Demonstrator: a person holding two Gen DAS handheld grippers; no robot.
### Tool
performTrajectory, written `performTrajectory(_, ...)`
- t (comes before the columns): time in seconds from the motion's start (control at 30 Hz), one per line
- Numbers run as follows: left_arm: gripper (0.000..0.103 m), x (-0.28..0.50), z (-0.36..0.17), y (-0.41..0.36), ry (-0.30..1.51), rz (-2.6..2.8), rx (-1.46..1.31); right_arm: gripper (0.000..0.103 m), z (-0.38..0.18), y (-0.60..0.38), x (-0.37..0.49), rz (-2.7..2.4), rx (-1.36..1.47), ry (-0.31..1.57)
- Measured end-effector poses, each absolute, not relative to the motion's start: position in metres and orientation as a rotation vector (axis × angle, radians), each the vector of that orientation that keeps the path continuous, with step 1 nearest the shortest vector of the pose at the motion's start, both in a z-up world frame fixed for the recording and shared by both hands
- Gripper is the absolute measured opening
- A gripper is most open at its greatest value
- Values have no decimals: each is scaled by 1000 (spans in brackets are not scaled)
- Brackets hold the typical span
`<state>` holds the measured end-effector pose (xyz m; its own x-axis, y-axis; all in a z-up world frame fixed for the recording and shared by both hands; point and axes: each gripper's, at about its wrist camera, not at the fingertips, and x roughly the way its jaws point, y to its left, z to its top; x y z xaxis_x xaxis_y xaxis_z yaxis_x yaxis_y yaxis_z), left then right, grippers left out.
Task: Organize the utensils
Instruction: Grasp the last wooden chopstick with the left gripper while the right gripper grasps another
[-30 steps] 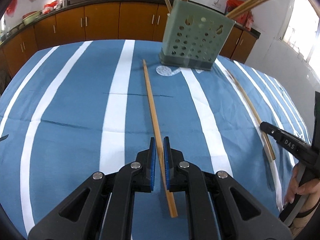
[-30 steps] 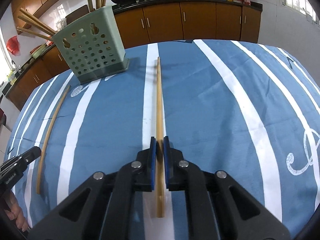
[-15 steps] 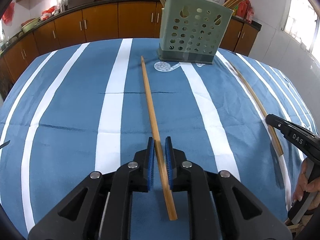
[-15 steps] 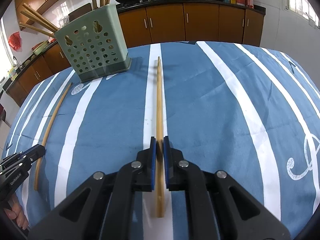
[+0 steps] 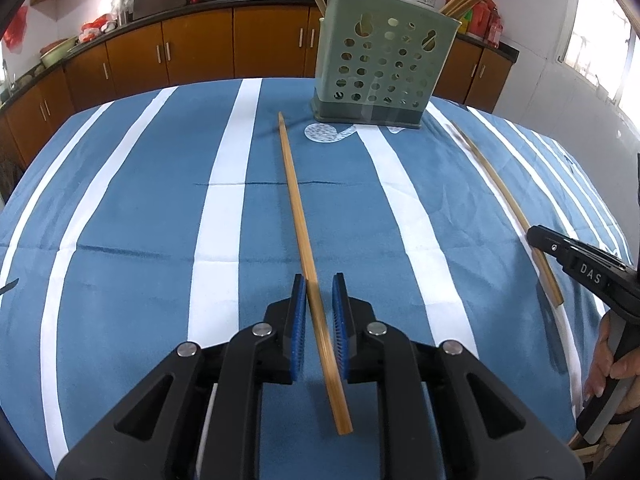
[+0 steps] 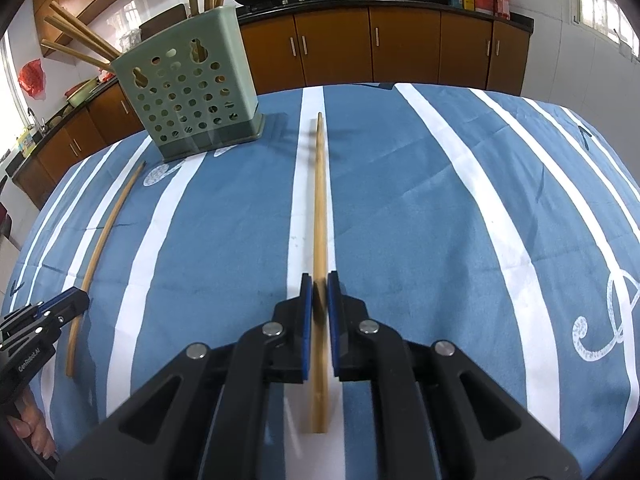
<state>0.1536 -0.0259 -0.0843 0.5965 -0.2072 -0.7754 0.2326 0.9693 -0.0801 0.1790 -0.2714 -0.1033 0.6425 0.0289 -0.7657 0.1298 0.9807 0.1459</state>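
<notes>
Bamboo pickup: we are clamping right chopstick in right gripper; left gripper, slack around left chopstick, needs closing before lifting.

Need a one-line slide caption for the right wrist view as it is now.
Right hand-held gripper shut on a chopstick lying on the striped tablecloth, green utensil holder ahead left.

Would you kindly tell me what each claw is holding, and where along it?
The right claw clamps one chopstick near its thick end. The left claw only straddles a second chopstick, pads not pressing.
</notes>
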Motion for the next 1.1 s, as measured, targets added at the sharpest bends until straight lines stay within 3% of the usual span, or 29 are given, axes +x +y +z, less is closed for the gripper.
performTrajectory(0.2, 7, 163, -84, -17, 905, -240, 26, 8, -103, -274, 182, -52, 170, 873)
performTrajectory(0.5, 7, 209, -84, 30, 909, -148, -51, 8, -102, -293, 204, -88, 176, 868)
performTrajectory(1.1, 8, 198, -85, 32, 888, -144, -13, 9, -104, -295, 191, -47, 176, 869)
